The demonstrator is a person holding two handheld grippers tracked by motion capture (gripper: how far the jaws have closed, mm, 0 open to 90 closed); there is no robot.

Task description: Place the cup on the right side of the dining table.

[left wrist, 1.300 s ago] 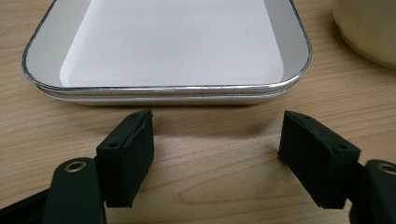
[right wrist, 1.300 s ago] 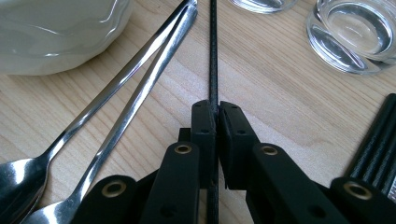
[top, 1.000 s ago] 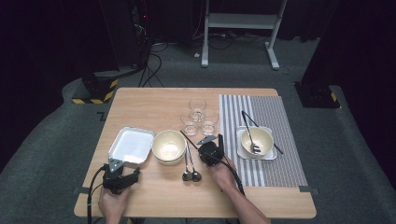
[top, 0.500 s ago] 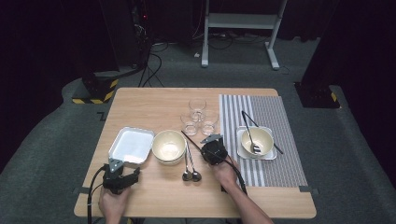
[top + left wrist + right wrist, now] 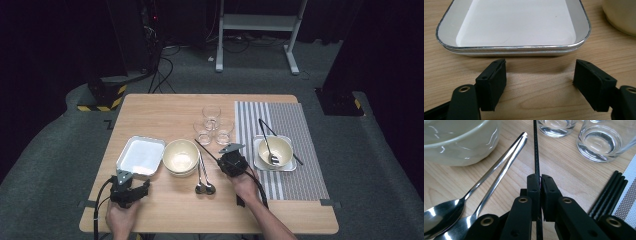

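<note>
Not much has shifted since a second ago: the right gripper (image 5: 231, 161) has only nudged a touch over the counter (image 5: 165, 107), and the left gripper (image 5: 131, 191) hasn't budged at all.

The right fingers (image 5: 534, 185) are clamped together on a single thin black chopstick (image 5: 535, 147), so I'd say we're at the "just picked it up" step of laying the table. The stick runs straight through the fingers and out ahead of them, with its far tip pointing away between the cream ceramic bowl (image 5: 456, 142) on one side and the clear drinking glasses (image 5: 599, 142) on the other. In the high view its long axis lies slanted, from the fingers up toward the far left. It looks roughly level, maybe tilted a little; hard to call.

Just to the left of the fingers lie two shiny metal spoons (image 5: 474, 192), and to the right a bundle of black chopsticks (image 5: 609, 190) at the edge of the striped grey placemat (image 5: 295, 117).

The left fingers (image 5: 492, 82) are spread wide with nothing between them, parked just short of the white metal-rimmed tray (image 5: 524, 22).

Next move, my guess: carry the stick across to the placemat, near the second cream bowl on a square plate (image 5: 280, 147), and keep it clear of the glasses.
</note>
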